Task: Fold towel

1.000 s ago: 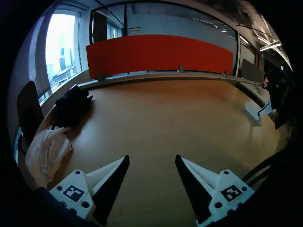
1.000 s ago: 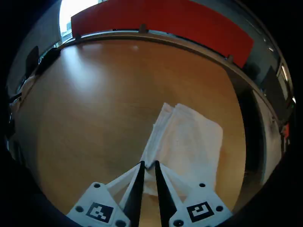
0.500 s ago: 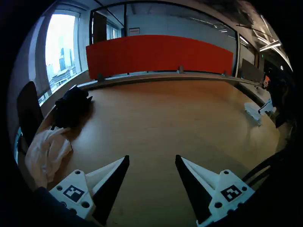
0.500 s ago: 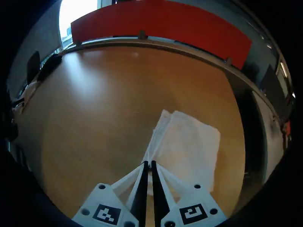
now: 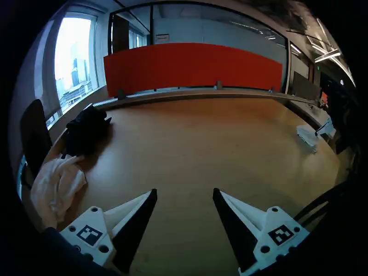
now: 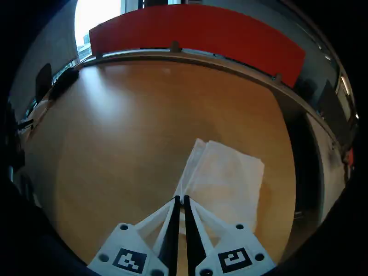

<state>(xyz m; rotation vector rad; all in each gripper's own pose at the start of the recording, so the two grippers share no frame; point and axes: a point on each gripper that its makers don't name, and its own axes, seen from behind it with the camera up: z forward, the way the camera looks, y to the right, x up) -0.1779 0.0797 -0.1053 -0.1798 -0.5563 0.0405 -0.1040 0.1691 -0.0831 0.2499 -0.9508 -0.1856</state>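
Observation:
A folded white towel (image 6: 225,179) lies on the wooden table (image 6: 119,138), just beyond my right gripper (image 6: 180,198). That gripper is shut, its black fingertips pinching the towel's near left corner. In the left gripper view the same towel (image 5: 307,136) is a small white shape at the far right of the table, with the other gripper dark and indistinct beside it. My left gripper (image 5: 184,193) stands open low over bare table (image 5: 193,142), with nothing between its fingers.
A black bag (image 5: 86,129) and a crumpled white cloth (image 5: 57,184) lie at the table's left end, beside a dark chair (image 5: 33,133). A red partition (image 5: 193,66) runs along the far edge. Windows are at the left.
My right gripper's fingers have closed onto the towel's near corner and drawn back a little, so the towel looks smaller. The left gripper has held still.

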